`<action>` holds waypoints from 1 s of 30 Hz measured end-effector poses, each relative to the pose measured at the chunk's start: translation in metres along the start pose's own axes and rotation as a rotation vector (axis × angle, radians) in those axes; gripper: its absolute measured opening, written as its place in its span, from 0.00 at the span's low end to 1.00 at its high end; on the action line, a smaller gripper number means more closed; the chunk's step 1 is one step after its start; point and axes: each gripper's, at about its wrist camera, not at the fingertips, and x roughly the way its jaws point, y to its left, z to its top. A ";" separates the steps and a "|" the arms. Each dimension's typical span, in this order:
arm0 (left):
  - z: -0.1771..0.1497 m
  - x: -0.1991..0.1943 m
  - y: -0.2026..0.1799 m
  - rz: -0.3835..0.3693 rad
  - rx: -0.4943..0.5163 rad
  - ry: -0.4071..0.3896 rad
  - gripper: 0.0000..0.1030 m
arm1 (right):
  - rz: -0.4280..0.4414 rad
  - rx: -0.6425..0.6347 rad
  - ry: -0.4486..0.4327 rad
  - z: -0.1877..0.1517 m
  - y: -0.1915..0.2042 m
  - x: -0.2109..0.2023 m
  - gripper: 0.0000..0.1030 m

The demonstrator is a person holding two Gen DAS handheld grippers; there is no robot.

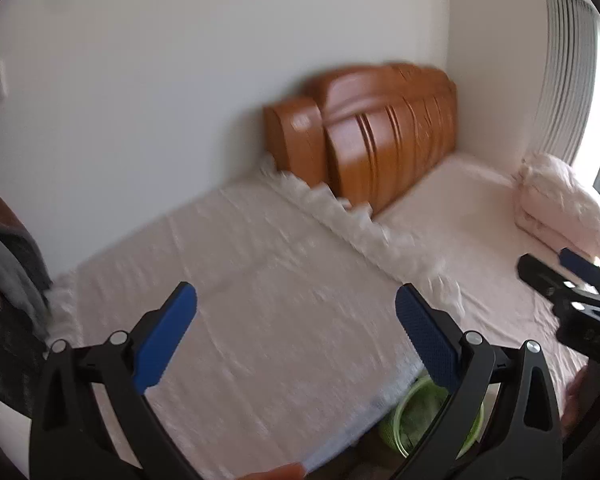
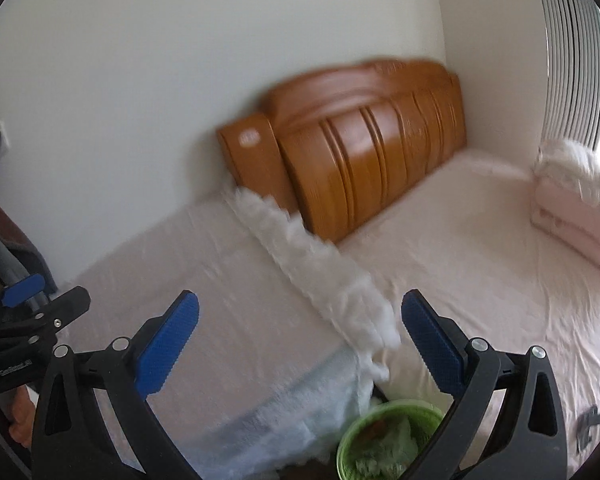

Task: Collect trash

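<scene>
Trash bin (image 2: 388,440), the little green one, sits on the floor in the gap between the two beds, already holding some scraps. It's low and dead ahead of my right gripper (image 2: 300,344), slightly to the right of my left gripper (image 1: 296,336), so the right one is nearer. Both have their blue pads spread wide, holding nothing. There's a dark scrap (image 2: 590,420) on the pink sheet (image 2: 480,240) off to my right, blurry though, can't tell what it is.
</scene>
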 end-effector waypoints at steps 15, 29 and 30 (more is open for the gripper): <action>0.019 -0.018 0.053 0.055 -0.096 -0.036 0.93 | 0.012 -0.123 -0.127 0.032 0.060 -0.031 0.98; 0.013 -0.007 0.059 0.033 -0.115 0.004 0.93 | 0.017 -0.165 -0.072 0.027 0.077 -0.018 0.98; 0.013 -0.007 0.060 0.031 -0.116 0.005 0.93 | 0.017 -0.165 -0.071 0.028 0.077 -0.016 0.98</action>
